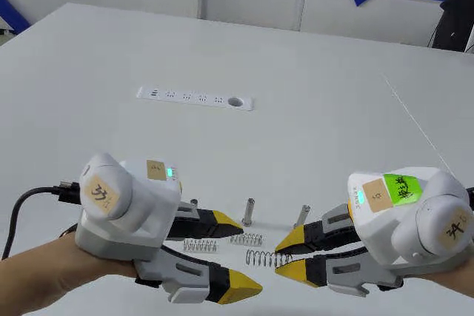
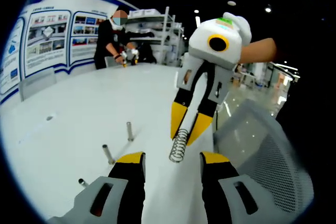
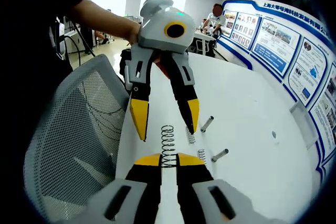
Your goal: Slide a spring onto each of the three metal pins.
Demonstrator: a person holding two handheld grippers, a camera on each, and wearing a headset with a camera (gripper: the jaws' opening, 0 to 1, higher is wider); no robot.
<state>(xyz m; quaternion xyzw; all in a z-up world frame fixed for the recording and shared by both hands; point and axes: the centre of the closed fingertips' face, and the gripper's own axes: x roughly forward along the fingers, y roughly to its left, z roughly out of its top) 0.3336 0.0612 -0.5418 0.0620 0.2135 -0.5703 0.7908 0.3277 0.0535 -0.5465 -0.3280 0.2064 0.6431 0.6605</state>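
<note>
Three metal pins stand on the white table [image 1: 311, 109]: one in the middle [image 1: 248, 211], one on the right [image 1: 301, 216], and one [image 1: 194, 202] half hidden behind my left gripper. My right gripper [image 1: 278, 260] is shut on the end of a spring [image 1: 265, 258], which points toward the left gripper [image 1: 250, 254]. The left gripper is open, its jaws either side of the spring's free end. Two more springs [image 1: 201, 245] [image 1: 246, 239] lie flat near the pins. The right gripper view shows the held spring [image 3: 168, 142] and the right gripper [image 3: 169, 160] pinching it.
A white power strip [image 1: 194, 98] lies mid-table, and a grey chair back [image 1: 250, 1] stands at the far edge. A mesh chair [image 3: 79, 129] sits close to the near edge. A black cable [image 1: 22, 209] trails from the left gripper. A person [image 2: 113, 40] works at a distant table.
</note>
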